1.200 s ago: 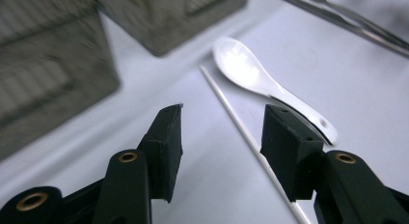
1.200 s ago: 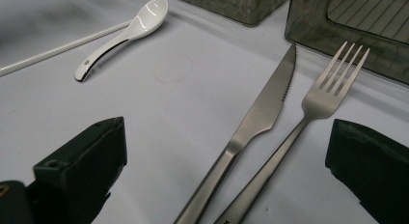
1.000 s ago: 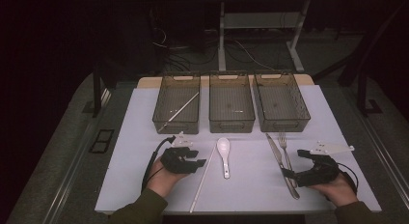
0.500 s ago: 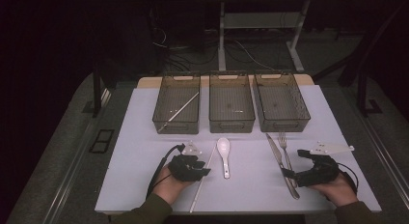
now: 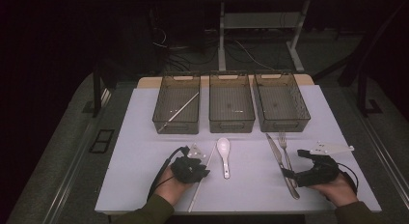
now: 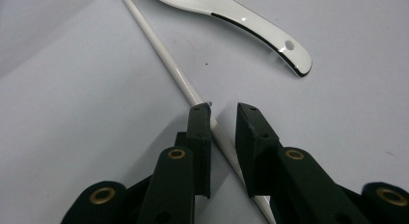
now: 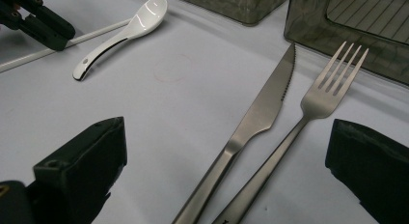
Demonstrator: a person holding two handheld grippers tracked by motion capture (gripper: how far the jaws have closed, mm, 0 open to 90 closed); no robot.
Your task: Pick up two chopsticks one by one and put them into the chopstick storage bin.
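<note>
At the near edge of the worktop [image 5: 144, 151] the left hand-held gripper [image 6: 223, 119] sits low over a white chopstick [image 6: 164, 60], its jaws a little apart with the stick running between them; the left pad looks to touch the stick, the right one stands just clear, so nothing is clamped. The chopstick lies flat on the worktop, slanting from the near edge up toward the spoon [image 5: 224, 151], which rests just to its right with the bowl pointing away. Farther right, the right hand-held gripper [image 7: 226, 175] rests with its jaws wide apart, straddling the handles of the knife [image 7: 255, 118] and fork [image 7: 313, 108], which lie side by side, the fork to the right, without gripping either. Beyond the cutlery three bins stand in a row: the left bin [image 5: 166, 120] holds a second chopstick [image 5: 178, 112] lying slantwise, while the middle bin [image 5: 231, 122] and right bin [image 5: 282, 122] sit beside it.
</note>
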